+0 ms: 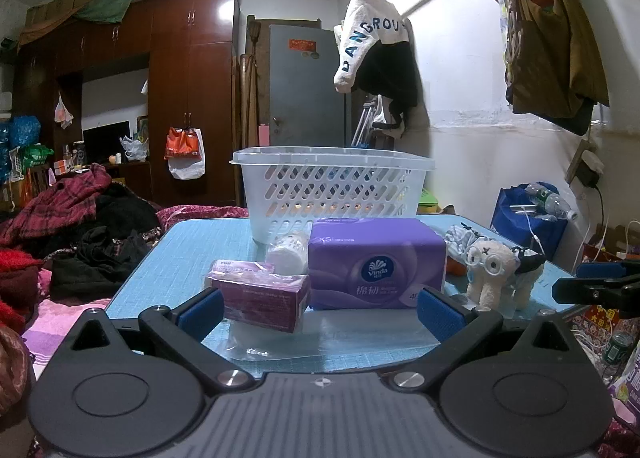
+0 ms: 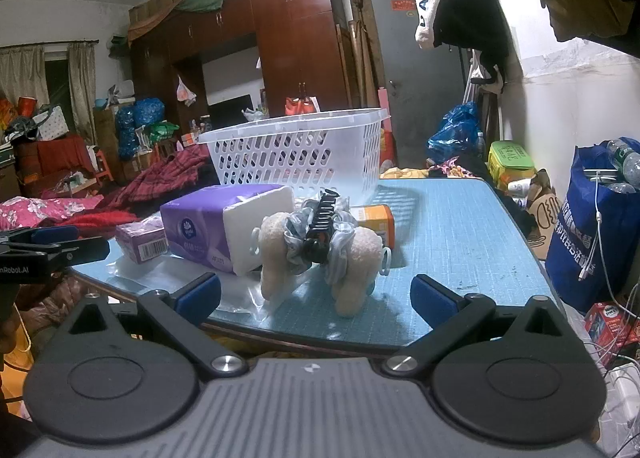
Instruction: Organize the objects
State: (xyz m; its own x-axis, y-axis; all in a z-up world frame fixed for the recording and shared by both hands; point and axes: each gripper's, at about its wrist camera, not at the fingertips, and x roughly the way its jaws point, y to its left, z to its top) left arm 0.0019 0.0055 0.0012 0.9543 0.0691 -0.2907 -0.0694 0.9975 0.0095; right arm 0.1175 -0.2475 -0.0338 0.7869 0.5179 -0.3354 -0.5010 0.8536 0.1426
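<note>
A white slotted basket (image 1: 332, 186) stands at the back of the blue table (image 1: 168, 258). In front of it lie a purple Vinda tissue pack (image 1: 376, 262), a small purple box (image 1: 260, 298) and a white bottle (image 1: 288, 252). A cream plush toy (image 1: 496, 274) stands to the right. My left gripper (image 1: 320, 310) is open and empty, just before the purple box. In the right wrist view the plush toy (image 2: 352, 258) carries a grey scrunchie (image 2: 340, 234) and a black hair claw (image 2: 320, 226), with an orange box (image 2: 376, 220) behind. My right gripper (image 2: 316, 294) is open and empty in front of the plush toy.
A clear plastic bag (image 1: 256, 342) lies at the table's front edge. A bed heaped with dark and red clothes (image 1: 80, 234) is at the left. A blue shopping bag with bottles (image 2: 600, 218) stands to the right of the table. Wardrobes and a grey door stand behind.
</note>
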